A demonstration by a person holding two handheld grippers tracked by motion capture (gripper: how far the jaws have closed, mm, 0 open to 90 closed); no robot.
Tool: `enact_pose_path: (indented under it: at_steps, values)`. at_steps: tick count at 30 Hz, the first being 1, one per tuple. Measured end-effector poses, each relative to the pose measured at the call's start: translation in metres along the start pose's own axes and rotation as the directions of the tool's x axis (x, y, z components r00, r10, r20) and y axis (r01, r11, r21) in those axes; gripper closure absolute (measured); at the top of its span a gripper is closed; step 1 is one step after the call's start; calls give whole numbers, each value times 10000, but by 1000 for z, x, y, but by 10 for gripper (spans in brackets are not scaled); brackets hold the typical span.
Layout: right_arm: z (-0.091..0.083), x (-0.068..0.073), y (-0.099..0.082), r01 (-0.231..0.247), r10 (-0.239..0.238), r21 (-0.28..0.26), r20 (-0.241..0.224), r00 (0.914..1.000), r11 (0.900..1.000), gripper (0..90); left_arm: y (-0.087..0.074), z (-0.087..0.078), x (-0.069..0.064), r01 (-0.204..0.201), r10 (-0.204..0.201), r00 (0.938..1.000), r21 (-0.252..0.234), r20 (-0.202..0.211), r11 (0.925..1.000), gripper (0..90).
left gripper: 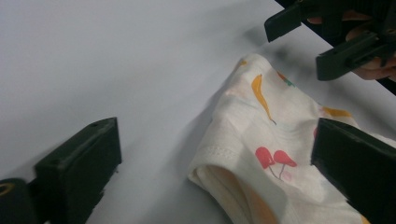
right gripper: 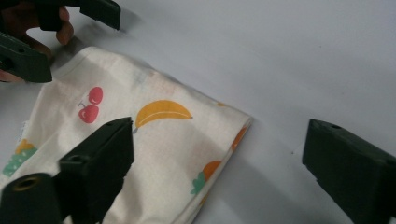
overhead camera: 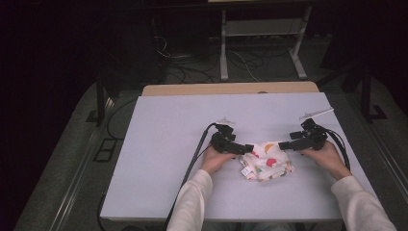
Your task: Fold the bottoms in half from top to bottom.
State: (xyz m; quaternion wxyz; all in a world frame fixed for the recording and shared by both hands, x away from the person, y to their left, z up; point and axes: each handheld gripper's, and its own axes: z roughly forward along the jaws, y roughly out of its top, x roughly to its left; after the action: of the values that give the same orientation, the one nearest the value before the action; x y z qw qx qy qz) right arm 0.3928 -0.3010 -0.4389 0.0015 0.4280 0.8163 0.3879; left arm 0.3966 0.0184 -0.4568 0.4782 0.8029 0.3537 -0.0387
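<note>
A folded cream cloth (overhead camera: 267, 162) printed with fruit lies on the white table (overhead camera: 168, 159), just in front of the person. My left gripper (overhead camera: 246, 148) reaches in from the left to the cloth's far left corner. In the left gripper view its jaws stand wide apart around that folded corner (left gripper: 252, 140), and the pads do not press on it. My right gripper (overhead camera: 283, 144) reaches in from the right at the far right corner. In the right gripper view the cloth (right gripper: 154, 135) and its corner lie between that gripper's spread jaws, untouched by the pads. Each gripper view shows the other gripper (left gripper: 327, 44) (right gripper: 42, 32) beyond the cloth.
The white board covers a wooden table whose far edge (overhead camera: 231, 88) shows. Black cables (overhead camera: 192, 163) trail from both grippers toward the front edge. Beyond the table, metal stand legs (overhead camera: 223, 57) and loose cables lie on a dark floor.
</note>
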Motion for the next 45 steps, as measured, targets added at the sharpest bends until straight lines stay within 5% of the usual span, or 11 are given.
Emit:
enact_pose_path:
  at_steps: [10, 23, 37, 45]
  values:
    - [12, -5, 1, 270, -270, 89, -56, 9996, 9996, 362, -4, 6, 2, -44, 43, 9999, 77, 148, 10000, 228]
    - [22, -4, 4, 413, -397, 279, -564, 9976, 9988, 841, -3, 6, 6, 145, -141, 9959, -42, 892, 9999, 785]
    - [14, 8, 14, -207, 189, -508, -346, 9992, 9985, 868, 5, -19, 7, -105, 112, 9974, -101, 718, 9999, 811]
    - [17, 19, 23, -126, 96, -654, -454, 9989, 9978, 868, 8, -35, 8, -424, 424, 9974, -15, 577, 9991, 811]
